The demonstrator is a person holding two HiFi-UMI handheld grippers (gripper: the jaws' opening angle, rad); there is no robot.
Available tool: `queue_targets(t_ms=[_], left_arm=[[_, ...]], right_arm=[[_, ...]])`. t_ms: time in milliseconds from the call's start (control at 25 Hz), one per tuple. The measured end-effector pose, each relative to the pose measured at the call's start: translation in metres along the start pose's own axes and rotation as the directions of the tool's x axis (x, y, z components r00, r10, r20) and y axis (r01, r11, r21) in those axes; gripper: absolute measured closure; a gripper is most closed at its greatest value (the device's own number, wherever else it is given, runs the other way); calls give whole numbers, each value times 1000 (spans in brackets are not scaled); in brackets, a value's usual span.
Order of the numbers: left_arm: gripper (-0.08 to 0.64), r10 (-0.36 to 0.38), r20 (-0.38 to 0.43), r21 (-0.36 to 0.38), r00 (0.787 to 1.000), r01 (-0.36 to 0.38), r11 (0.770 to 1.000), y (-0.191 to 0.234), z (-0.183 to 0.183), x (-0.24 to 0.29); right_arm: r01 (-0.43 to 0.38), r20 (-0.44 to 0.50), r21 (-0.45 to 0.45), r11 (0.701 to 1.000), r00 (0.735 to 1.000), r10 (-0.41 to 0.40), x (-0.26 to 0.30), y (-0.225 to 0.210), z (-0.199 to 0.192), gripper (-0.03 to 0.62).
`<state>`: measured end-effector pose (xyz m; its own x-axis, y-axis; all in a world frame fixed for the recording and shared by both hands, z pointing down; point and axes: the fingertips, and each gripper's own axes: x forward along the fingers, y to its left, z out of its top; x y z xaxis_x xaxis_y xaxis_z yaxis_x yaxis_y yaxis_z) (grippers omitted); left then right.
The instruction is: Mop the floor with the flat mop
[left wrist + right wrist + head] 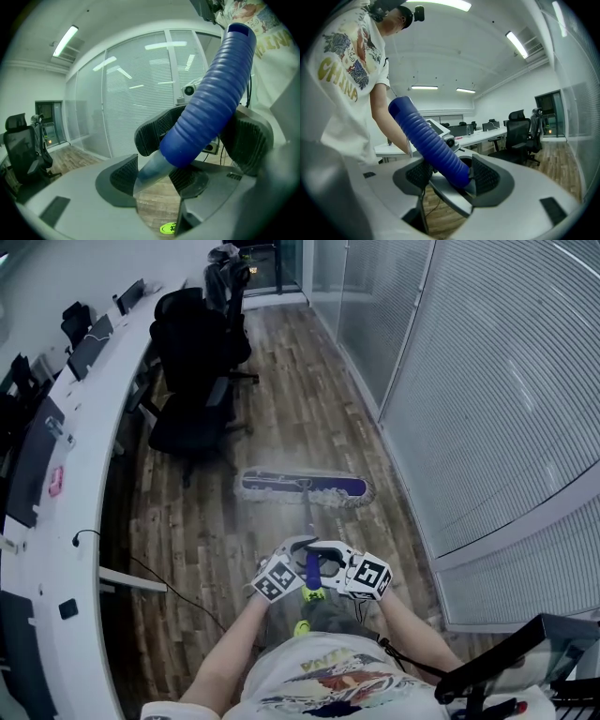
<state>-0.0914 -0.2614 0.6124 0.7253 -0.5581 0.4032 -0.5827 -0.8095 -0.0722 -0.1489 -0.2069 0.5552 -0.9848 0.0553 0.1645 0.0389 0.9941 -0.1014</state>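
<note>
Standing off to the side, going left to right: one long white curved desk (103,418) with a row of dark monitors (33,460) on it, then at least two black office chairs (192,418) parked right beside it. One flat mop (302,487), with its head lying flat on the wood plank floor (300,399) out in front of the person, between the chairs and the glass wall (487,381). The head is a long blue pad with a pale shaggy fringe all round. A thin silver pole (307,517) comes up from the middle into a ribbed blue grip (211,103) with an open top end. Two grippers, side by side: the left gripper (298,549) is clamped where the pole meets the grip, and the right gripper (330,557) is clamped on the blue grip. One glass wall, blinds behind it.
</note>
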Motion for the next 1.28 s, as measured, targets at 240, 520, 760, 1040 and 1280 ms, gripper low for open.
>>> queue_targets(t_ms=[240,520,760,1040,1280], left_arm=[[387,7,32,-22,999,-7,1000,27,13,6],[377,20,75,-55,997,-16,998,-18,11,-1],[374,14,79,-65,997,-9,998,-82,14,-8],[370,2,101,-89,995,7,996,-159,21,-17],[368,-8,86,-69,996,14,998,-243,33,-13]], right_arm=[[3,-14,-11,1000,1000,-3,4,-26,13,347],[59,-30,17,998,998,-59,-13,14,0,348],[78,-25,32,996,997,-77,-43,71,-10,348],[117,-26,38,992,993,-116,-81,137,-18,348],[134,0,59,989,991,-135,-135,200,-30,348]])
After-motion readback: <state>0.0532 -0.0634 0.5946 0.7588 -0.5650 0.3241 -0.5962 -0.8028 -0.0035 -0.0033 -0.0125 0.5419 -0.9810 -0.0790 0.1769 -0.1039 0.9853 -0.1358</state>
